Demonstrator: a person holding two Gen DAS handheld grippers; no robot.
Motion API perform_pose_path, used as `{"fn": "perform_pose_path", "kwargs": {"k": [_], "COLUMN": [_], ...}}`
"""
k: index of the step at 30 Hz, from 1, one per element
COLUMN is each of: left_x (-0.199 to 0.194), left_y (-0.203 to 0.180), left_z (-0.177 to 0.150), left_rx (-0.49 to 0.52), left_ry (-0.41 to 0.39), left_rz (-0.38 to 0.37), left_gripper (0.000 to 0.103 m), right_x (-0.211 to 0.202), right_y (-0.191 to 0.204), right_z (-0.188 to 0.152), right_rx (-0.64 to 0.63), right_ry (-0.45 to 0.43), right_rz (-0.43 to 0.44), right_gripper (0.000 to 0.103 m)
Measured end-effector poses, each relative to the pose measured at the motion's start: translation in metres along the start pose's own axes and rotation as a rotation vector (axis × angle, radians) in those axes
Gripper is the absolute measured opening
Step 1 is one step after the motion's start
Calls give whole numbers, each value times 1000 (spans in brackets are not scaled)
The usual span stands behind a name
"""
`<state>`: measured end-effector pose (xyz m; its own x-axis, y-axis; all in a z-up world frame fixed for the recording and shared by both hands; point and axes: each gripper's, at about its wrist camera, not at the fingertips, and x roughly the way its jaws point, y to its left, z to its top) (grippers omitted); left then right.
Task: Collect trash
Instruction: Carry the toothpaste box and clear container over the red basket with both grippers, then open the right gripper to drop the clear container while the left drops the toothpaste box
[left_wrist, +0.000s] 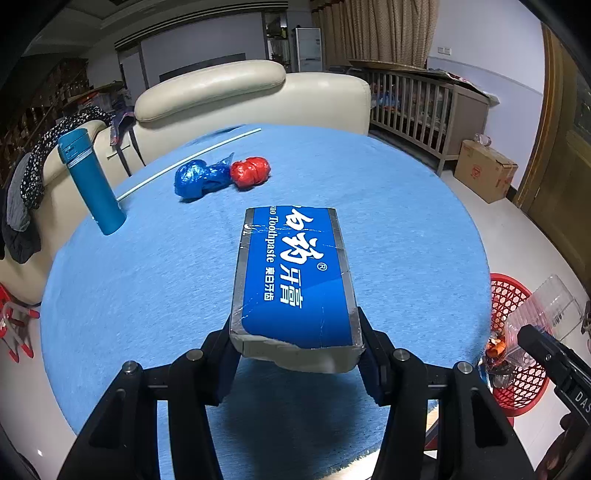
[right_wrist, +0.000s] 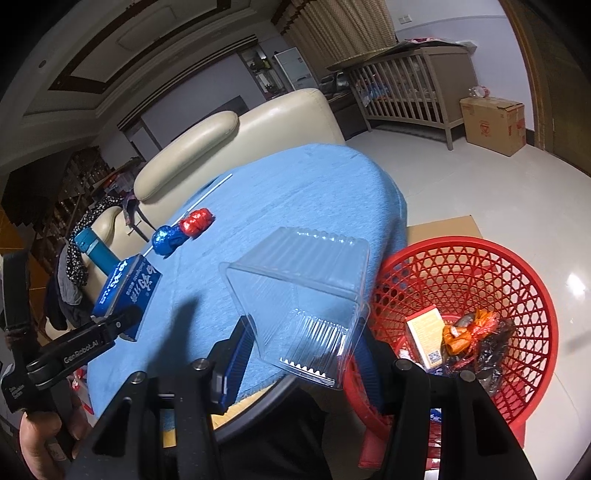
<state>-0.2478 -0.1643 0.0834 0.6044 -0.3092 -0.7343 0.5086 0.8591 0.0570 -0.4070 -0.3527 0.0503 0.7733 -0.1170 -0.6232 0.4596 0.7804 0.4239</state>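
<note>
My left gripper (left_wrist: 295, 347) is shut on a blue toothpaste box (left_wrist: 295, 273) and holds it above the blue-covered round table (left_wrist: 147, 295). The box also shows in the right wrist view (right_wrist: 127, 291). My right gripper (right_wrist: 299, 354) is shut on a clear plastic container (right_wrist: 303, 291), held over the table's right edge beside the red mesh basket (right_wrist: 517, 280). The basket holds a small carton (right_wrist: 426, 332) and several wrappers. A crumpled blue bag (left_wrist: 197, 179) and a crumpled red bag (left_wrist: 251, 171) lie at the table's far side.
A teal flask (left_wrist: 90, 181) stands at the table's left edge and a white straw (left_wrist: 184, 164) lies behind the bags. A cream sofa (left_wrist: 240, 96) stands beyond the table. A crib (left_wrist: 424, 107) and a cardboard box (left_wrist: 484, 170) stand on the floor at right.
</note>
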Motion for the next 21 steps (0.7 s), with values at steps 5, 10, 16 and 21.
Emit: {"fn": "perform_pose_path", "kwargs": {"k": [5,10,16,21], "left_x": [-1,-5,-10,-9], "left_y": [-11,-25,-45,-62], "left_z": [1,1,3,3], "left_rx": [22,48,85,117], "left_ry": [1,-4,-13,-10], "left_rz": [-11,-36,-69,-89], "left_gripper": [57,57,57,57], "right_x": [-5,-11,-16,-16], "right_y": [-13,-30,-59,-85], "right_z": [2,6,7,3], "right_rx": [23,50,97,140], "right_ry": [-11,-27,-37,-26], "right_rz": [-16,-43,-88,-126], "right_gripper": [56,56,57,57]}}
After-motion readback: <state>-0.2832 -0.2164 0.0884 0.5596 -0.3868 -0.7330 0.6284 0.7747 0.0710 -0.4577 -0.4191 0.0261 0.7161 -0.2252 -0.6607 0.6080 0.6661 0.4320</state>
